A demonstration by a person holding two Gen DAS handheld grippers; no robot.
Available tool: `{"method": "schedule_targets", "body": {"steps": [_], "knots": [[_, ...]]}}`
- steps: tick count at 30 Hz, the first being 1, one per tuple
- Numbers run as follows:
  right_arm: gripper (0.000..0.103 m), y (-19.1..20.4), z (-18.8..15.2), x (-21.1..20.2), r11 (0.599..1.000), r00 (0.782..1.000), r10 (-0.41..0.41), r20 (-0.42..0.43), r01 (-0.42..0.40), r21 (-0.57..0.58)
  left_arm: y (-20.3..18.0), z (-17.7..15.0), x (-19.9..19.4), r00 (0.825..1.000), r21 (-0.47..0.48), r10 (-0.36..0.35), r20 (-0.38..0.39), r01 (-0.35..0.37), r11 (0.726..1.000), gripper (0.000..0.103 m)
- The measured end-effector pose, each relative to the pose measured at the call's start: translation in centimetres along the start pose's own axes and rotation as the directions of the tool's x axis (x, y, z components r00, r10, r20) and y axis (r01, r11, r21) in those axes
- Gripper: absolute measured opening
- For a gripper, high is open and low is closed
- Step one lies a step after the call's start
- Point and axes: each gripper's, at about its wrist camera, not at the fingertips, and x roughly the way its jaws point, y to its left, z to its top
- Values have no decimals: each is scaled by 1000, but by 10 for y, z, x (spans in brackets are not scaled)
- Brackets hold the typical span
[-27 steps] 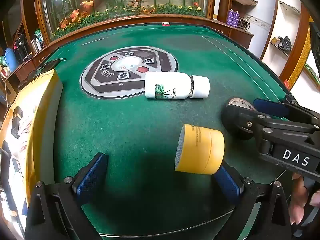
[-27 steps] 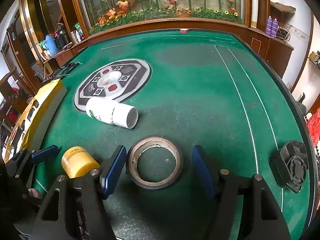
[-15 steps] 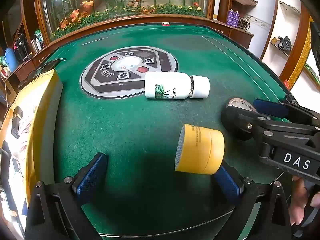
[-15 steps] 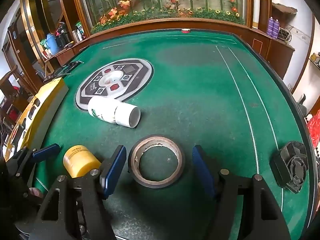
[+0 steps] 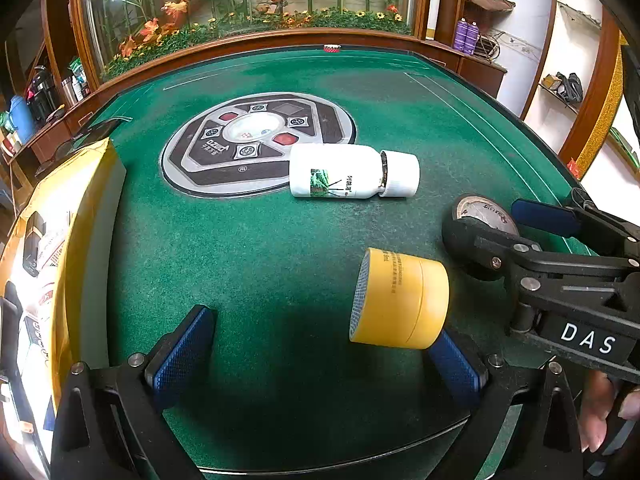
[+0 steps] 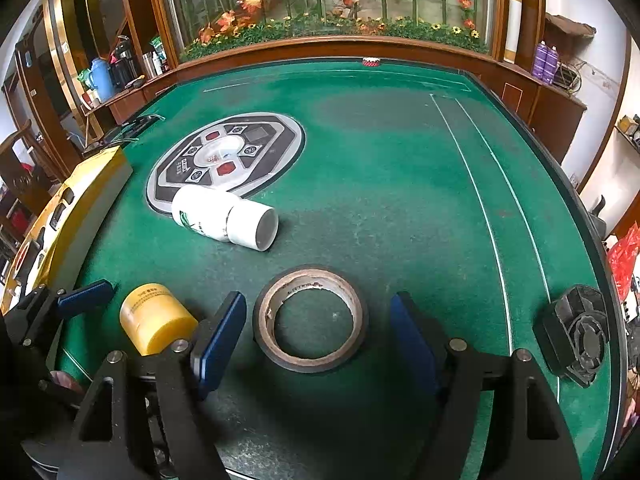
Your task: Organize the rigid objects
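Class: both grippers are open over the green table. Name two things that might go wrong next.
1. The yellow roll lies on its side by the left gripper's right finger; a nudge may roll it away.
2. The right gripper straddles the flat tape ring; closing may slide it.

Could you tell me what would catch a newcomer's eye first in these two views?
Probably the yellow tape roll lying on its side on the green felt table, close by the open left gripper. Next, the black tape roll lying flat between the open right gripper's fingers, and the white bottle on its side beside the round centre console.
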Motion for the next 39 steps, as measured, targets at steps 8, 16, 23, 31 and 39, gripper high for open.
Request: {"method": "schedule_targets", "body": {"steps": [8,16,23,31,39], "knots": [[74,1,-1,-1,1000,1000,-2,0,2,-3,0,0,0,1000,0,0,0,0,1000,103],[74,2,0,0,1000,1000,-13,0,13,-7,0,0,0,1000,0,0,0,0,1000,103],[74,3,-1,2,1000,1000,-9,-4,9,-9,0,0,0,1000,0,0,0,0,1000,103],[71,4,-3,6,999,999,-36,-10,36,-24,0,0,0,1000,0,0,0,0,1000,103],[59,2,-10,-2,998,999,-52,-7,52,-35,1,1,1,1000,-3,3,-6,-3,1000,103]]}}
